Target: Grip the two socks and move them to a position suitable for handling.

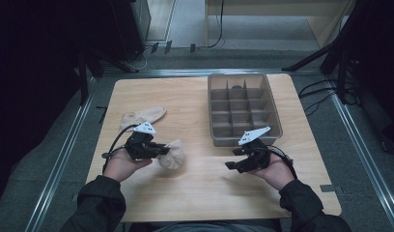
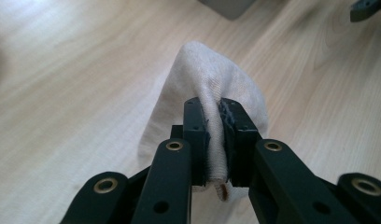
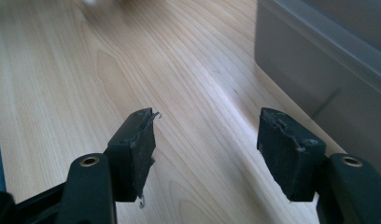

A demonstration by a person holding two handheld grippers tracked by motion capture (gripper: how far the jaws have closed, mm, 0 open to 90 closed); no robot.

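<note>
Left tongs (image 2: 215,140) clamp a fold of the beige sock (image 2: 212,88), lower left of table (image 1: 195,188) | soft, light, limp; I grip bunched cloth | right tongs (image 3: 212,154) gape, holding nothing

The table (image 1: 195,188) is pale wood with a smooth, faintly satin grain. The sock (image 2: 216,79), centre of the left gripper view, is cream knit cloth, matt and finely ribbed. The divided tray (image 1: 219,140), upper right, looks like grey-brown, slightly translucent plastic. The jaw pads look matt black, rough-edged.
</note>
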